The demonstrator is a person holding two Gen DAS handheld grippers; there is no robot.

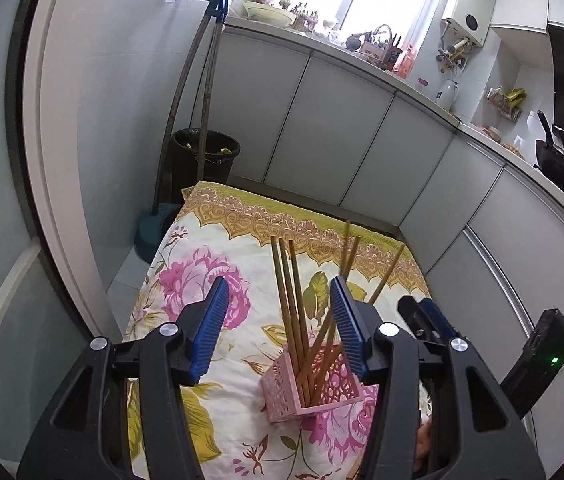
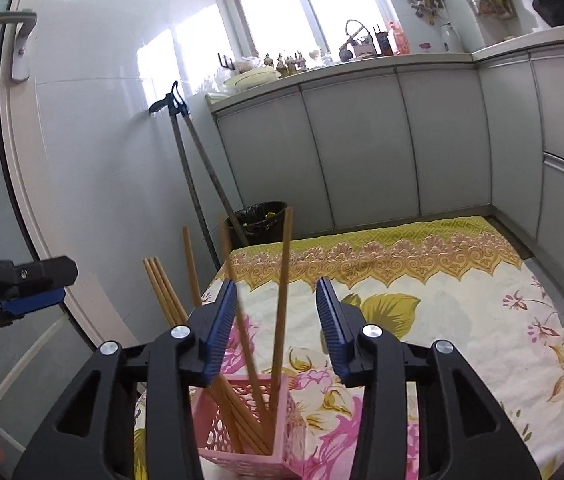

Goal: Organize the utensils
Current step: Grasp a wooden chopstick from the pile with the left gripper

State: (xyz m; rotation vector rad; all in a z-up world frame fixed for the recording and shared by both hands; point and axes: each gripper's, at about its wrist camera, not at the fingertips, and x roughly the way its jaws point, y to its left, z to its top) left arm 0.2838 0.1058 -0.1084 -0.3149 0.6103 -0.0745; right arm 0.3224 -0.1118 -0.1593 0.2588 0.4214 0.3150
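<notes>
A pink perforated holder (image 1: 314,384) stands on the flowered cloth (image 1: 209,272) and holds several wooden chopsticks (image 1: 288,300) that lean apart. My left gripper (image 1: 279,320) is open and empty, with its jaws just above and to either side of the holder. The right gripper (image 1: 422,316) shows at the right of that view. In the right wrist view the holder (image 2: 249,432) sits low in the middle with its chopsticks (image 2: 282,300) rising between my open right gripper's (image 2: 277,320) jaws. The left gripper (image 2: 21,292) shows at the left edge.
A black bin (image 1: 205,156) and a mop (image 1: 197,92) stand in the corner beyond the cloth. Grey cabinets (image 1: 362,128) run along the far and right sides, with a cluttered counter above. A glass door (image 2: 13,160) is to the left.
</notes>
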